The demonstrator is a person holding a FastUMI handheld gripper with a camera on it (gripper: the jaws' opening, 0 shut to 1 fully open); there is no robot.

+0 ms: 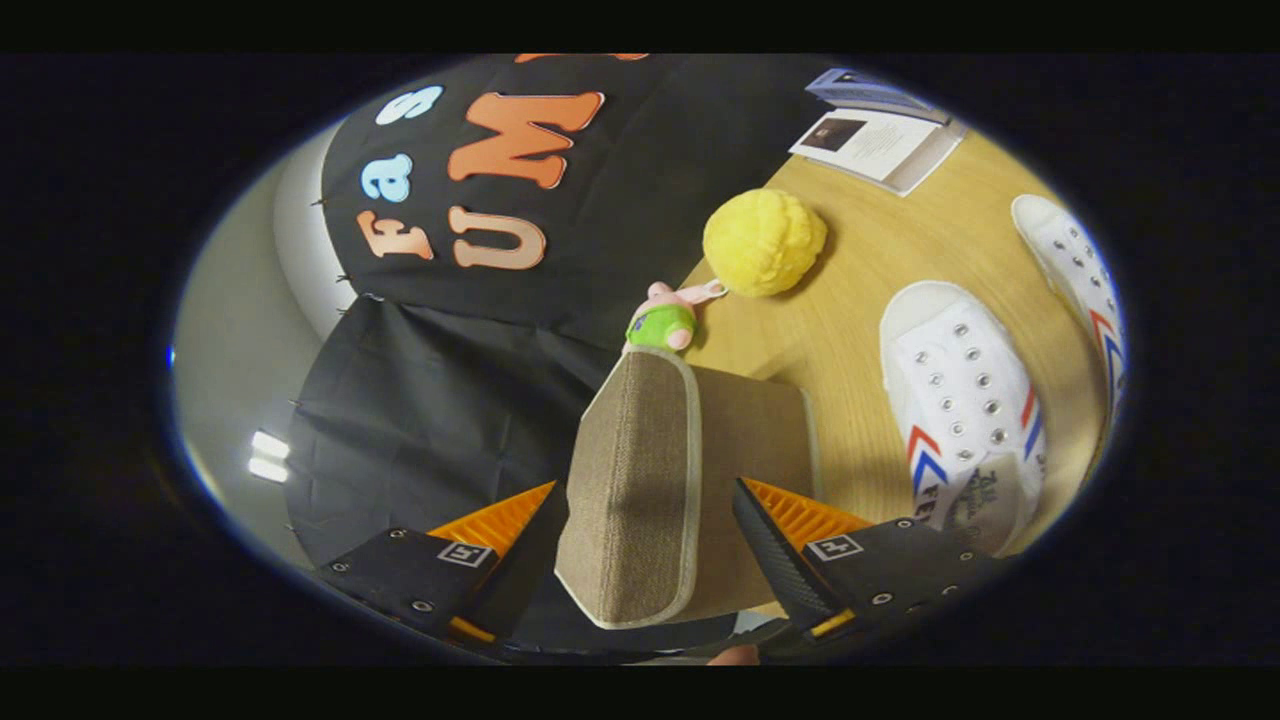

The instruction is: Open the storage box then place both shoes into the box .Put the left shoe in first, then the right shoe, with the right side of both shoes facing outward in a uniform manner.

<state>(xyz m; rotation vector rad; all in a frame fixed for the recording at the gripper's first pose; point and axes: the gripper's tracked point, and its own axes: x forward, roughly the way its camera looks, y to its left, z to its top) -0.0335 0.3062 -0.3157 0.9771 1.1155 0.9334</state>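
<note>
The storage box's brown fabric lid [630, 470], trimmed in pale piping, stands tilted up between my fingers. My gripper [648, 525] is shut on it, with the left finger [500, 530] against its woven outer face and the right finger [790, 530] against its smooth inner face. The box body under the lid is hidden. Two white canvas shoes with red and blue chevrons lie on the wooden table [850, 330] to the right of the lid. One shoe [960, 400] is close beside the right finger. The other shoe [1080, 270] lies farther off, beyond the first.
A fuzzy yellow ball [765, 240] rests on the table beyond the lid. A small pink and green plush toy [665, 322] sits at the table's edge just past the lid's top. An open booklet [880, 140] lies at the far end of the table. Black cloth hangs behind.
</note>
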